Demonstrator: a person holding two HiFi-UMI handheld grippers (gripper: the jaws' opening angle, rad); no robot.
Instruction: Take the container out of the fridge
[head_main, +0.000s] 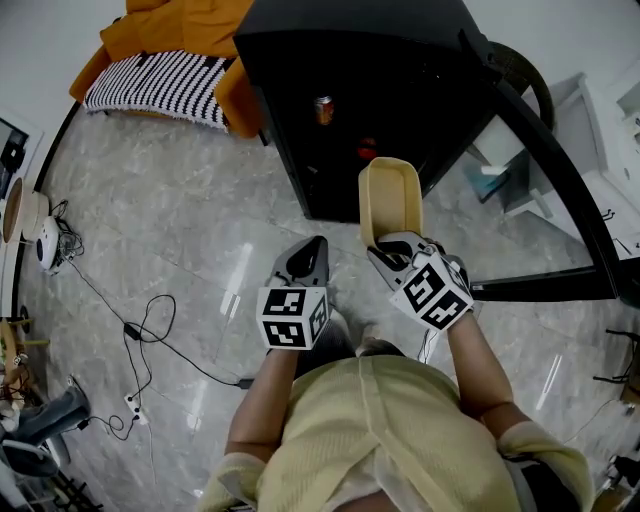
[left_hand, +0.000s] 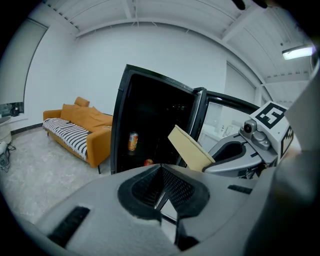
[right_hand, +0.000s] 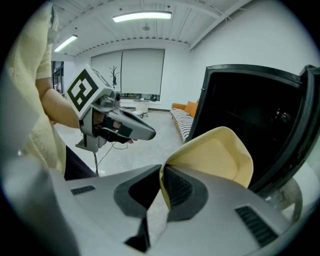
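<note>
A pale yellow container (head_main: 390, 200) hangs in the air in front of the open black fridge (head_main: 350, 90). My right gripper (head_main: 385, 245) is shut on its near rim. In the right gripper view the container's wall (right_hand: 215, 155) is pinched between the pads of the right gripper (right_hand: 162, 195). My left gripper (head_main: 308, 250) is beside it on the left, shut and holding nothing. From the left gripper view, the left gripper (left_hand: 161, 196) points toward the fridge, with the container (left_hand: 189, 148) to its right.
Inside the fridge stand a can (head_main: 323, 109) and a red item (head_main: 367, 148). The glass fridge door (head_main: 560, 200) swings open to the right. An orange sofa (head_main: 170, 60) stands at the back left. Cables (head_main: 140, 340) lie on the marble floor to the left.
</note>
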